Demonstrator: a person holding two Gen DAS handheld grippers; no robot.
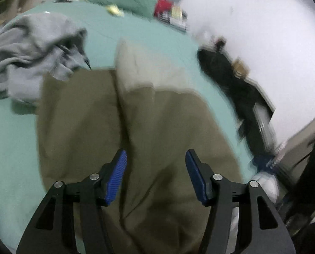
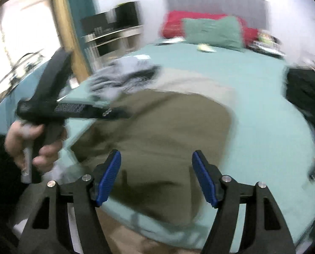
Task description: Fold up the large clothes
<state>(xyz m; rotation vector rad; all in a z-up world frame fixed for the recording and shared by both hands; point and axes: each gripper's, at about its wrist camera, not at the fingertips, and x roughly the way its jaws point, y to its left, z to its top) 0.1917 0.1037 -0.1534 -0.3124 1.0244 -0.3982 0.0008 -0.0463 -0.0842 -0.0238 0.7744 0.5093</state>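
Olive garment (image 1: 136, 131) lies lengthwise toward twelve o'clock beneath both claws; left claw (image 1: 155, 175) and right claw (image 2: 156, 176) gape wide, empty.

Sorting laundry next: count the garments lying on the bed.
3, possibly more hidden by blur. The olive garment lies nearest, with a pale part at its far end. The grey hoodie is crumpled to its left. A black garment lies along the bed's right edge.

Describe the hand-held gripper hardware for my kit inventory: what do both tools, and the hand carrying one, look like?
Each hand-held gripper, left and right, has two black angular fingers with triangular cut-outs, silver round pivot pins and ribbed blue pads. The right wrist view shows the left tool from the side: a black body with a blurred grille-like patch, held by a hand on a grey handle. Sleeve looks dark; no cables visible.
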